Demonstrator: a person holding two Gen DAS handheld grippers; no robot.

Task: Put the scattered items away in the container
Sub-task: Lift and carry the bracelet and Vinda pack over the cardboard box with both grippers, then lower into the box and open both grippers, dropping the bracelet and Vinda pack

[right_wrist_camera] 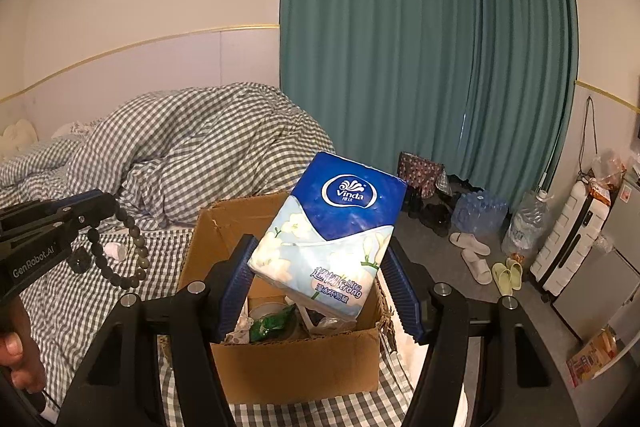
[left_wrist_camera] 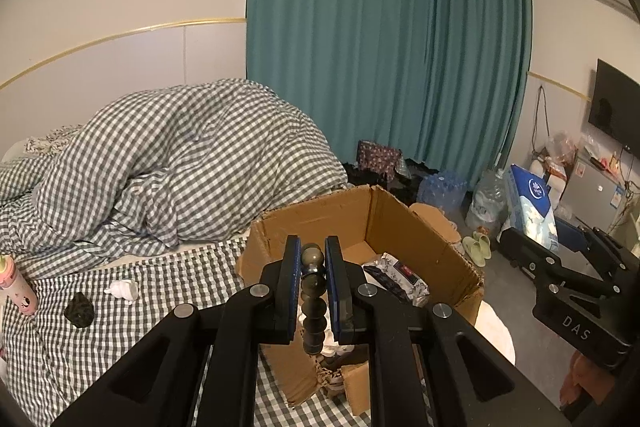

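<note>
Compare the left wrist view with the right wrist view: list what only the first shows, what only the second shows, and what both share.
Only the left wrist view: a pink bottle at the edge of the bed, and the wall-mounted screen.

Only the right wrist view: the bead bracelet hanging as a full loop from the left gripper, a white suitcase, and a hand.

Both: the cardboard box, the tissue pack held by the right gripper, the checked duvet and the green curtain.
</note>
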